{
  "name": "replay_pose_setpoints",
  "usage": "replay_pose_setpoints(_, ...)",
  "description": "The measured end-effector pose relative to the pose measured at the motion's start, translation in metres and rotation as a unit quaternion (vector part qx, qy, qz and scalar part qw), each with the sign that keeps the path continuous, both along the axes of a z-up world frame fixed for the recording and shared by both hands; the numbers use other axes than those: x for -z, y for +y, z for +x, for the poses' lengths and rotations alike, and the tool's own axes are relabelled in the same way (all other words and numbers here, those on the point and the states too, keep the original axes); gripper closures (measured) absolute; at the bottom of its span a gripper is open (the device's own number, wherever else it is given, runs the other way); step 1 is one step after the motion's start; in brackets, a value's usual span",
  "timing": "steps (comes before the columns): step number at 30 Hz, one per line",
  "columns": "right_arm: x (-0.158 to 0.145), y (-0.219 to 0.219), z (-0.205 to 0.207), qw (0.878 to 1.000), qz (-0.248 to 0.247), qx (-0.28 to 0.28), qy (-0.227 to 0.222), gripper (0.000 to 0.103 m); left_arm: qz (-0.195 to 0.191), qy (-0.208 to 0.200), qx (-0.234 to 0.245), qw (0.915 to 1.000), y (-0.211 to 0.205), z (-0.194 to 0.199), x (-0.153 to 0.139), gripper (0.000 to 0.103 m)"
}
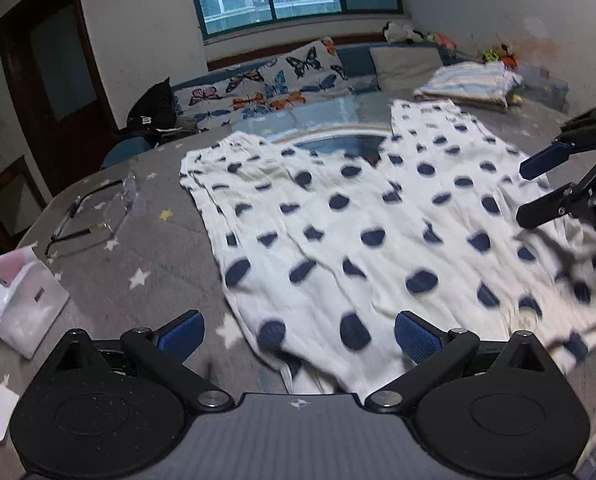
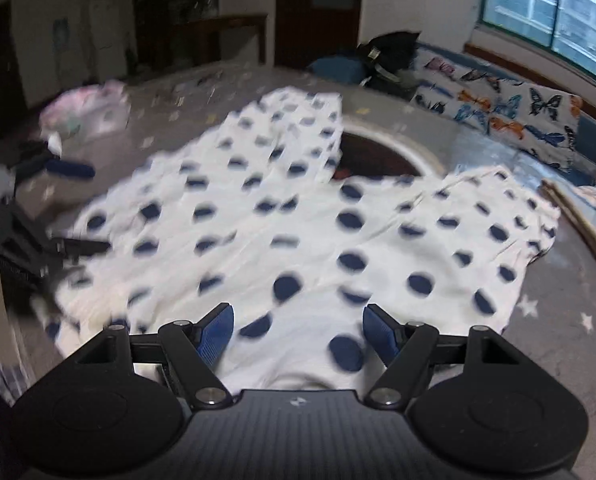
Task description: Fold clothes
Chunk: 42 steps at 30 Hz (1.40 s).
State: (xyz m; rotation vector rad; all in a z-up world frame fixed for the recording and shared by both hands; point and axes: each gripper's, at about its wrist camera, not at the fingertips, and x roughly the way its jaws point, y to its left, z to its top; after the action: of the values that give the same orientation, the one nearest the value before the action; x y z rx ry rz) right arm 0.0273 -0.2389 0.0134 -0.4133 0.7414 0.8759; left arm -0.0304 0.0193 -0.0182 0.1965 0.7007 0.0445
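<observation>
The trousers (image 1: 362, 232) lie spread flat on the grey starred bed (image 1: 138, 248), white with dark blue dots, both legs running away toward the butterfly pillow (image 1: 282, 80) and the waist end nearest the cameras. The cloth looks thin, light and limp (it wrinkles and ripples across the legs), so it should sag from any single point and drag rather than slide cleanly; nothing fragile about it. Best taken at the edges: the waistband corners or the leg hems, one in each gripper, so a fold carries over evenly.

The left gripper (image 1: 296, 334) has its jaws wide apart over the near hem, holding nothing. The right gripper (image 2: 294, 330) likewise stands well open above the cloth, pads clear of it as far as the blur lets me judge. Glasses (image 1: 98, 212) lie left of the trousers, clear of any fold.
</observation>
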Motion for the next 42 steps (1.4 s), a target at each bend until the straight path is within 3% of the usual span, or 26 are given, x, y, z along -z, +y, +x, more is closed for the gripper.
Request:
replay_pose_setpoints(7, 0.009, -0.021, -0.013, 1.000, -0.005, 0.020, 0.018, 0.029, 0.015, 0.003, -0.025, 0.9996, 0.010, -0.013, 0.000, 0.000)
replay_pose_setpoints(15, -0.007, -0.031, -0.035, 1.000, 0.011, 0.015, -0.005, 0.029, 0.014, 0.003, -0.034, 0.9993, 0.020, -0.030, -0.008, 0.000)
replay_pose_setpoints(24, -0.004, -0.037, -0.059, 1.000, -0.023, 0.003, 0.011, 0.034, 0.054, 0.003, -0.031, 0.9980, 0.019, -0.035, -0.006, 0.000)
replay_pose_setpoints(29, -0.021, -0.037, -0.067, 1.000, 0.013, -0.012, 0.005, 0.036, 0.040, -0.017, -0.041, 0.9982, 0.021, -0.034, -0.020, 0.000)
replay_pose_setpoints(35, -0.008, -0.018, -0.070, 0.998, 0.018, -0.045, 0.033, 0.038, 0.039, -0.022, -0.012, 0.9989, 0.004, -0.026, -0.017, 0.000)
replay_pose_setpoints(39, 0.000, -0.026, -0.071, 0.997, 0.011, -0.041, 0.058, 0.038, 0.057, -0.004, 0.003, 0.9984, -0.001, -0.025, -0.004, 0.000)
replay_pose_setpoints(42, 0.002, -0.034, -0.077, 0.997, 0.006, -0.040, 0.063, 0.037, 0.049, -0.002, 0.002, 0.9988, 0.003, -0.026, 0.001, 0.000)
